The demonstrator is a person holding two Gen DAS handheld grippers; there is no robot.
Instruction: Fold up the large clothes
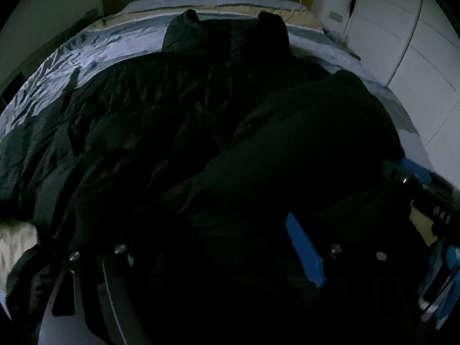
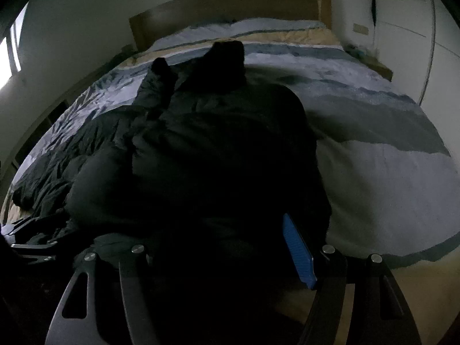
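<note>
A large black padded jacket [image 1: 178, 120] lies spread on the bed, its hood end toward the headboard; it also shows in the right wrist view [image 2: 218, 149]. Its right side is folded over the body as a thick dark bulge [image 1: 302, 132]. My left gripper [image 1: 218, 247] sits at the jacket's near hem; one blue pad [image 1: 304, 250] shows, the other finger is lost in dark fabric. My right gripper [image 2: 224, 247] is at the near hem of the folded part, blue pad [image 2: 299, 250] showing, fabric between the fingers. The right gripper also appears at the right edge of the left view [image 1: 417, 178].
The bed has a blue, grey and white cover [image 2: 373, 132] with a tan band and pillows by the wooden headboard [image 2: 230, 8]. White wardrobe doors [image 1: 402, 43] stand to the right. A window [image 2: 11, 49] is at far left. Wood floor [image 2: 373, 287] shows below the bed edge.
</note>
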